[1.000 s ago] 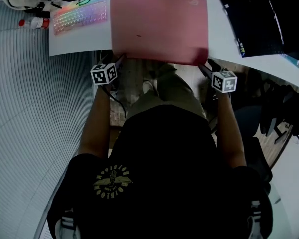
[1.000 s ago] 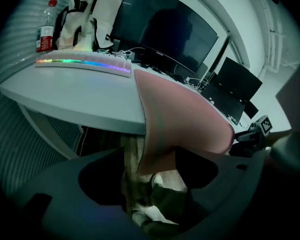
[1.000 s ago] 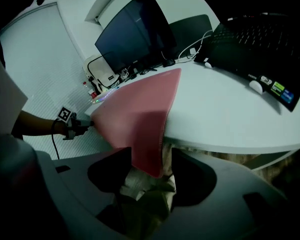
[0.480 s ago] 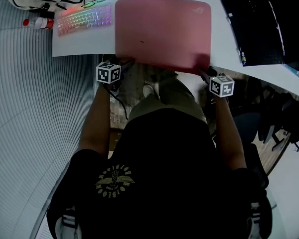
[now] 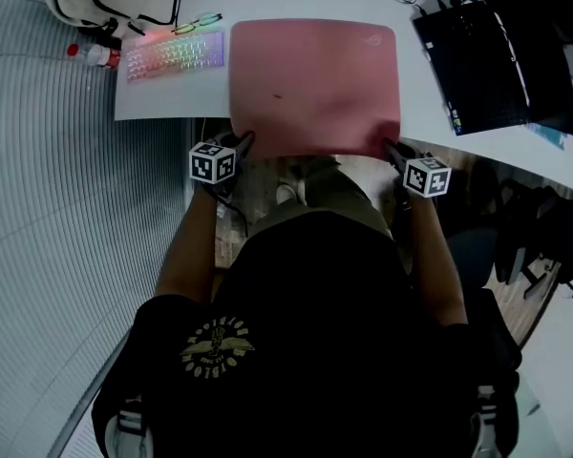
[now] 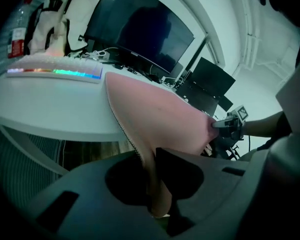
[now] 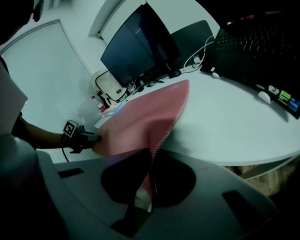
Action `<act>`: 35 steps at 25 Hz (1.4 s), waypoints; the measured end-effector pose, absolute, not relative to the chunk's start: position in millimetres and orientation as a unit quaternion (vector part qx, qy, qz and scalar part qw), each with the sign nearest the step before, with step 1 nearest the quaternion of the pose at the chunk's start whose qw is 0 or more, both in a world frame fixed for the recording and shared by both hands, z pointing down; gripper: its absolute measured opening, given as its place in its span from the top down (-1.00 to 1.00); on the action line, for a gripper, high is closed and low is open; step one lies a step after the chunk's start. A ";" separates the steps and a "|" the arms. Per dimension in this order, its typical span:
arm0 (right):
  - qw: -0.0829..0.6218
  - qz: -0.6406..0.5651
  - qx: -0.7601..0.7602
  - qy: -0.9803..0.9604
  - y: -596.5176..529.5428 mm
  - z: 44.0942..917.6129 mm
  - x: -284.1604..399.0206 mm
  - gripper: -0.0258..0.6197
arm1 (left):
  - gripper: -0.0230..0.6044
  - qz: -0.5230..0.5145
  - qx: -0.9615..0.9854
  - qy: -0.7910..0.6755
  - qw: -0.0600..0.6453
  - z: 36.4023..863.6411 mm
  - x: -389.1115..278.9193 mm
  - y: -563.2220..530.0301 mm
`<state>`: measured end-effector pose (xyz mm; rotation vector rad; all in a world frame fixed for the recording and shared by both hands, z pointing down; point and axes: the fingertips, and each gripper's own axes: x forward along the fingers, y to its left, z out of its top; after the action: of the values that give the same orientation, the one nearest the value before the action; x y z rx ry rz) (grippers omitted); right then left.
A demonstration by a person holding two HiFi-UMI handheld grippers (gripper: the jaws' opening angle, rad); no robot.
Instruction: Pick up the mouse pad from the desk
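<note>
Pink mouse pad (image 5: pixel 315 84) lies on the white desk (image 5: pixel 162 103). Its long axis runs left-right, parallel to the desk's near edge. The far edge with the small logo points toward the cables at the back. The near edge overhangs the desk edge, toward the person.

Left gripper (image 5: pixel 239 144): jaws closing, near-left corner of the pad pinched between them. Right gripper (image 5: pixel 393 149): jaws closing, near-right corner clamped between them.

Both gripper views show the near corners raised off the surface and the pad sloping away onto the desk.

Backlit keyboard (image 5: pixel 175 55) lies left of the pad, black laptop (image 5: pixel 477 60) to its right, both apart from it.
</note>
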<state>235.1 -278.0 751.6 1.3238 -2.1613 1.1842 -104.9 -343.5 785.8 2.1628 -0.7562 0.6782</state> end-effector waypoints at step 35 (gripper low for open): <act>0.062 0.149 0.545 -0.823 -358.2 480.5 269.7 0.87 | 0.82 0.059 0.922 -0.369 0.099 459.5 -78.4 -434.3</act>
<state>269.7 -358.2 480.5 1.6480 -2.4881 0.4500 -78.4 -434.3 459.5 2.7283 -1.0900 0.1751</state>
